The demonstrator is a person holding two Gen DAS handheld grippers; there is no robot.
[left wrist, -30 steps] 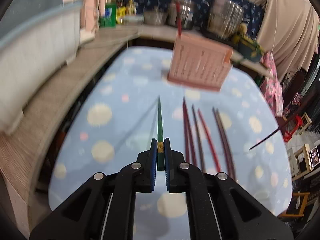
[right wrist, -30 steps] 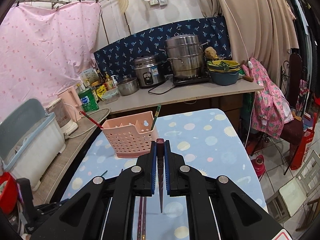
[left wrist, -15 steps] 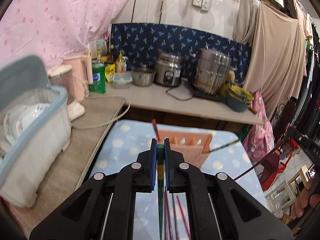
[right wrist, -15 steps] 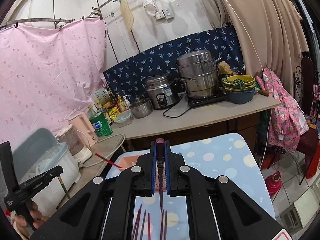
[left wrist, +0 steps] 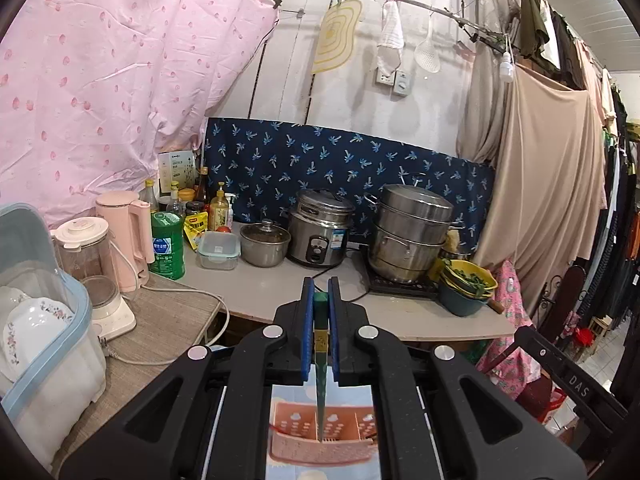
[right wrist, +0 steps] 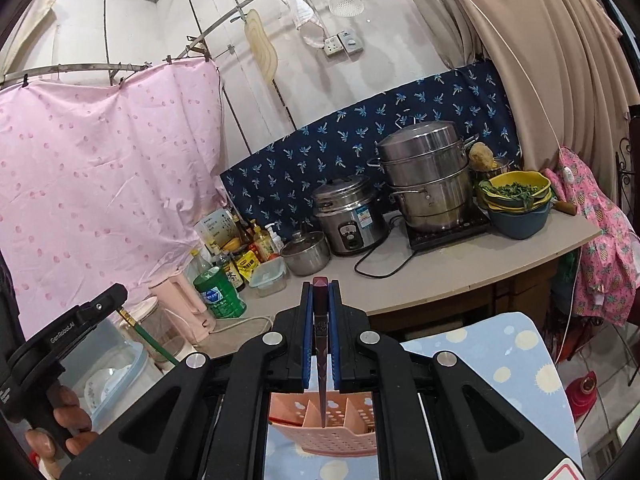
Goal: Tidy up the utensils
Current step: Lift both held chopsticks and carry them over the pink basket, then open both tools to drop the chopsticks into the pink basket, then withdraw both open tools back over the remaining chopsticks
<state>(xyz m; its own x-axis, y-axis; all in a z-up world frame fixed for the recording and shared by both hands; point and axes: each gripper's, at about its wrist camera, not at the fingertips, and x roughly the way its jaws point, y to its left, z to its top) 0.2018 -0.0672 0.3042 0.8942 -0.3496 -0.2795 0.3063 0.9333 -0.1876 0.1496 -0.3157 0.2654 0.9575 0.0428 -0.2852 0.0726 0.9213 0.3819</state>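
My left gripper is shut on a green chopstick that hangs point down over the pink utensil basket. My right gripper is shut on a dark maroon chopstick, point down over a compartment of the same basket. In the right wrist view the left gripper and its green chopstick show at the left. In the left wrist view the right gripper's body shows at the right. A red chopstick lies in the basket, mostly hidden.
The basket stands on a blue spotted tablecloth. Behind is a counter with a rice cooker, a steamer pot, bottles and bowls. A dish bin and blender stand at the left.
Both grippers have risen and tilted up with their chopsticks, which now hang point down over the basket. The loose chopsticks on the table have left both views.
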